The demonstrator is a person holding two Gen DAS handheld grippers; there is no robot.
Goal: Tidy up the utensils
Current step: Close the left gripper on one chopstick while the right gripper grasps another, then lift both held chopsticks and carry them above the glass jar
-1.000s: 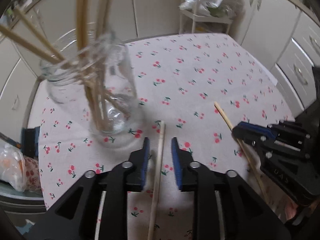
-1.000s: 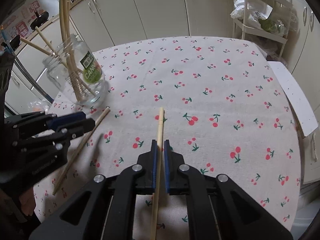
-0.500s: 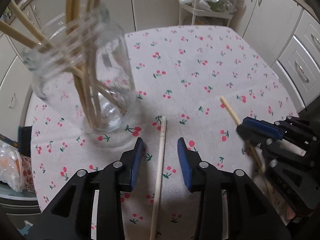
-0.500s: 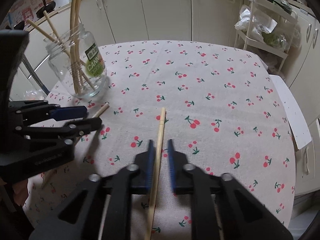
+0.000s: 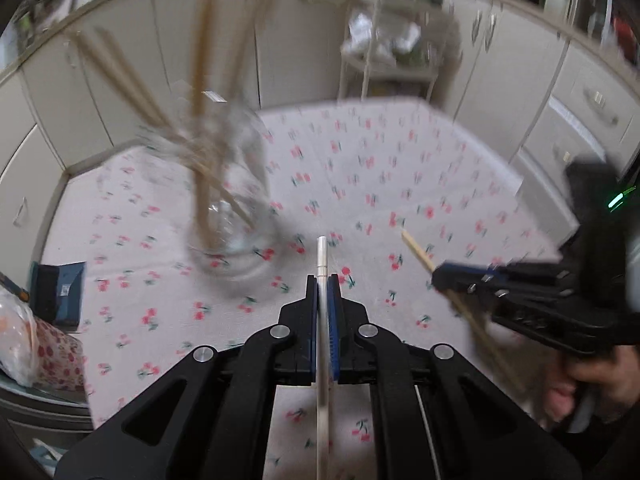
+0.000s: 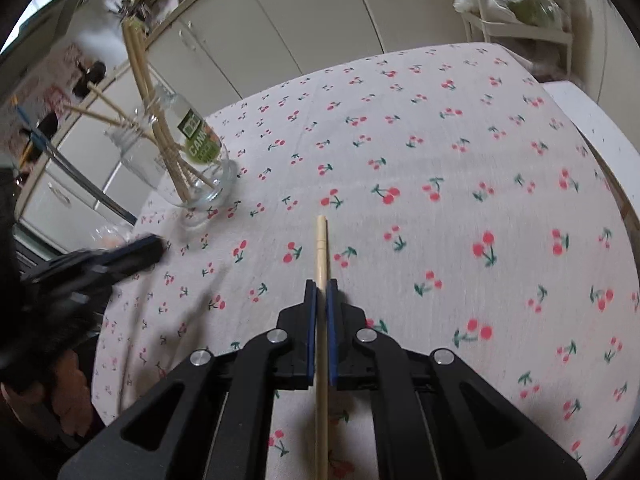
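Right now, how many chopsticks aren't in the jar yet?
2: one chopstick clamped in the left gripper, one in the right gripper. The rest stand in the jar.

Far and right parts of the table (image 6: 460,128) lie bare, cherry cloth only, wide room to pass there. Glass jar (image 6: 192,168) stands near the left edge, chopsticks in the jar (image 6: 140,64) fanning up and outward, blocking the air above and to its left. Left tool (image 6: 132,254) sits low just below the jar in the right wrist view, crowding that gap. Cabinets (image 6: 280,32) close in behind the table
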